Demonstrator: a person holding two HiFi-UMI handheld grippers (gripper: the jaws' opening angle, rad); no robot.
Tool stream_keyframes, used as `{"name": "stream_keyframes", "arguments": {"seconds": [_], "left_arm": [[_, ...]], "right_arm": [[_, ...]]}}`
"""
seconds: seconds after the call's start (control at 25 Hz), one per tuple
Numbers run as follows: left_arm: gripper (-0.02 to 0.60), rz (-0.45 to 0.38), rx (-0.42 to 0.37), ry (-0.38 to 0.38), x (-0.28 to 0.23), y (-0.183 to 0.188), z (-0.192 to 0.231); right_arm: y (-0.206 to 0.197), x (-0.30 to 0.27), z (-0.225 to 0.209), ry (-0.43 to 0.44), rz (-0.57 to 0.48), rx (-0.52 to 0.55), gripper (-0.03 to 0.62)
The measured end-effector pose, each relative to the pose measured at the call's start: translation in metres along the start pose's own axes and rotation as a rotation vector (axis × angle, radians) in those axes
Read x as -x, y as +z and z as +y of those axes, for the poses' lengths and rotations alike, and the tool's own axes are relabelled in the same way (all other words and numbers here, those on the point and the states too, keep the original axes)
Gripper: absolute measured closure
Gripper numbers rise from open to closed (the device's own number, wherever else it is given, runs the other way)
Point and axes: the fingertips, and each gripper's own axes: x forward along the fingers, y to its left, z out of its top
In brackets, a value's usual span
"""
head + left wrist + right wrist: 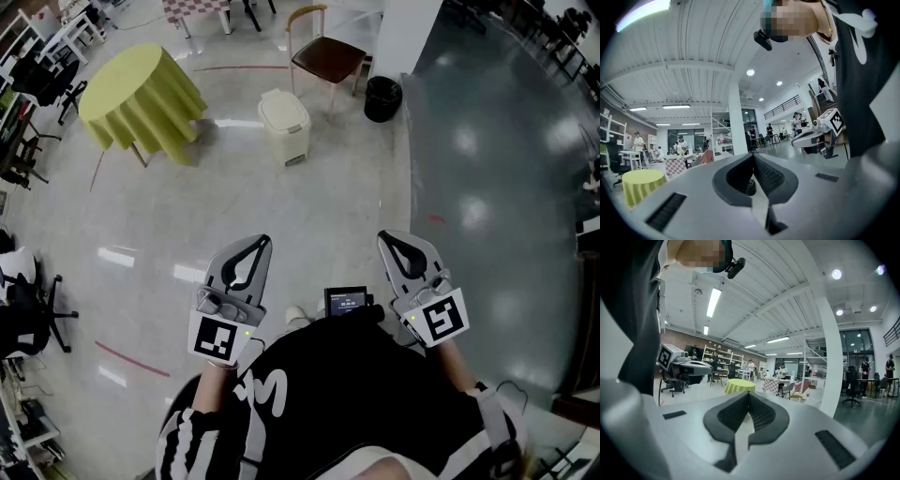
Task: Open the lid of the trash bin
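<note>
At the upper left of the head view a round bench under a yellow cloth [141,98] is standing on the pale floor [309,206], taking no part in the job. Lower down, left of centre, the left claw [259,242] is hanging close to the person's body, and its own view is showing the jaws meeting at the tips with nothing between them. The trash bin [287,141] is sitting on the floor at upper centre, well apart from both claws, its cream lid [281,105] lying flat and shut. To its right a wooden chair [323,54] and a black basket [382,98] are standing near the top edge. Right of centre, lower down, the right claw [386,239] is pointing the same way, jaws likewise pressed together and empty. The step in hand is looking like the approach, with the task barely begun. Doing it well is probably meaning walking up square to the bin, keeping clear of bench and chair, then parting one claw just enough to catch the lid's free lip and lifting in an arc about the hinge; which edge is carrying the hinge is not showing from here. The bin is looking light, so a sideways tug is risking tipping it, and the other claw could be steadying the body
</note>
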Motion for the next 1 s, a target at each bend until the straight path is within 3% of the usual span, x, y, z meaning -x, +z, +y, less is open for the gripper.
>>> {"name": "stream_keyframes", "arguments": {"seconds": [0.52, 1.0], "left_arm": [[0.575, -0.012, 0.01, 0.009, 0.009, 0.0, 0.001], [0.574, -0.024, 0.009, -0.01, 0.031, -0.004, 0.009]], "right_arm": [[0.002, -0.009, 0.011, 0.008, -0.002, 0.016, 0.583], [0.009, -0.013, 0.029, -0.035, -0.023, 0.003, 0.583]]}}
